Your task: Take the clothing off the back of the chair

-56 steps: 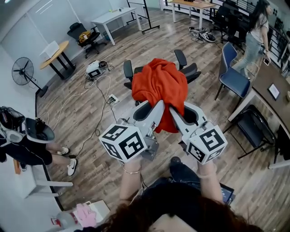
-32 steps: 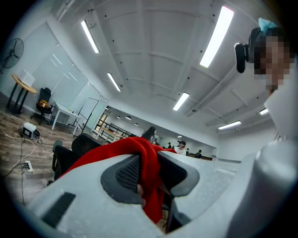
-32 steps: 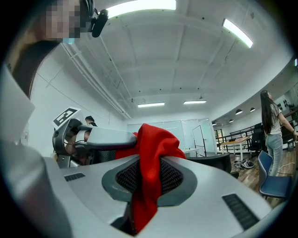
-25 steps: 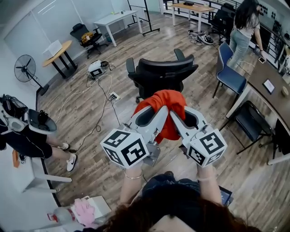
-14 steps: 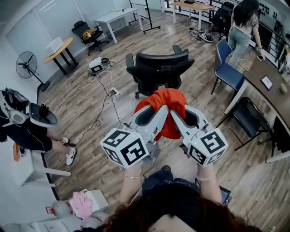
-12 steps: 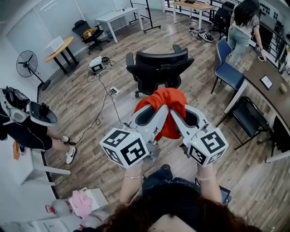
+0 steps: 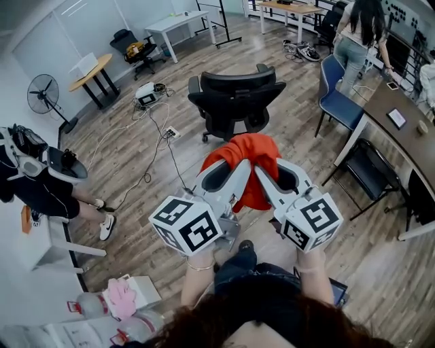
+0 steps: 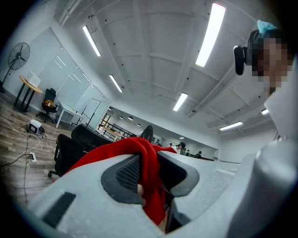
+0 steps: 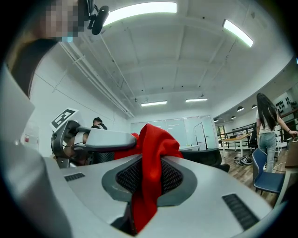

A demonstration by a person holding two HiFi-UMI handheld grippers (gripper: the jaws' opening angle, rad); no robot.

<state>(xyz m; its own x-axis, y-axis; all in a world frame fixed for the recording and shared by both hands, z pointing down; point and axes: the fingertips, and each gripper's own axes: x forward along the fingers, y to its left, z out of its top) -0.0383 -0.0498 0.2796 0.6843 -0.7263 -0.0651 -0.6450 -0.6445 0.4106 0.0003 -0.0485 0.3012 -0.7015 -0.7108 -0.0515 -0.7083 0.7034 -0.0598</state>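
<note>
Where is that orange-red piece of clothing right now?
In the head view the orange-red cloth garment hangs at centre, gripped by the left tool and right tool, clear of the black office chair beyond.

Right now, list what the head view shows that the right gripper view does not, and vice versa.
Only the head view: the black standing fan and the round wooden table with black legs. Only the right gripper view: the long ceiling light strips and the black ribbed pads of the right gripper pressing the red fabric garment. Both: that garment, held clear of the black mesh office chair, and a standing person in jeans.
</note>
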